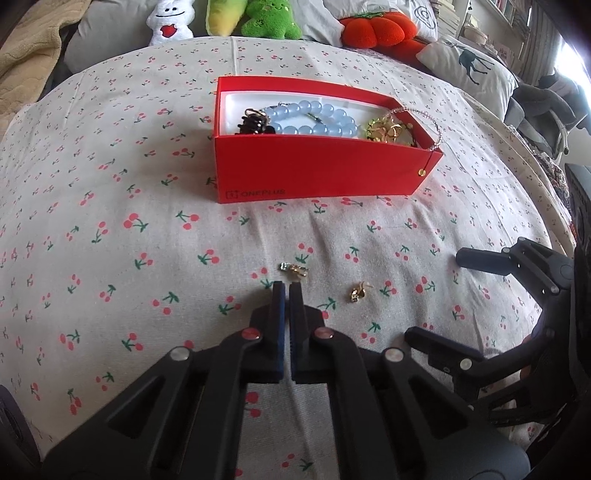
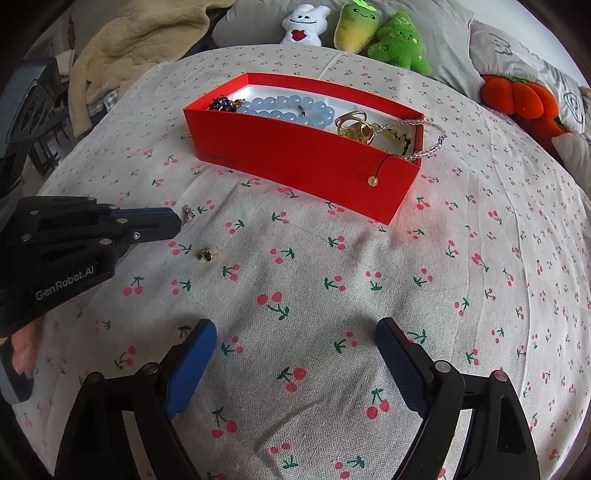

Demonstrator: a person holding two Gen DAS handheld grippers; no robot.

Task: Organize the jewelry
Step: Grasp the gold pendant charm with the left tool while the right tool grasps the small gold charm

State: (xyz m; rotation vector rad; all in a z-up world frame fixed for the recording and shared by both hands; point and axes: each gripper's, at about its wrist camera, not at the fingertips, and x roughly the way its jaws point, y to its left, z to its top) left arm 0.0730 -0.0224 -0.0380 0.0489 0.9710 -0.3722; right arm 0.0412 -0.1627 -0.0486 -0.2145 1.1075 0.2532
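The left tool [image 1: 287, 286], nearly closed and empty, sits just short of a small silver-gold earring [image 1: 293, 271] on the cherry-print bedsheet [image 1: 147, 221]; its twin [image 1: 358, 292] lies just right. The right tool [image 2: 295, 332] hangs wide. Closing short could snag cloth or flick the earring away from the far red cardboard box [image 1: 317, 166].

We see a cherry-print sheet [image 2: 332, 295] spread over the bed. Along its far edge sit a white plush [image 2: 304, 24], a yellow-green plush [image 2: 354, 27], a green plush [image 2: 400, 40] and an orange pumpkin plush [image 2: 517, 98]. A beige blanket [image 2: 140, 40] lies bunched at the left, and a deer-print pillow [image 1: 472, 66] rests at the right.
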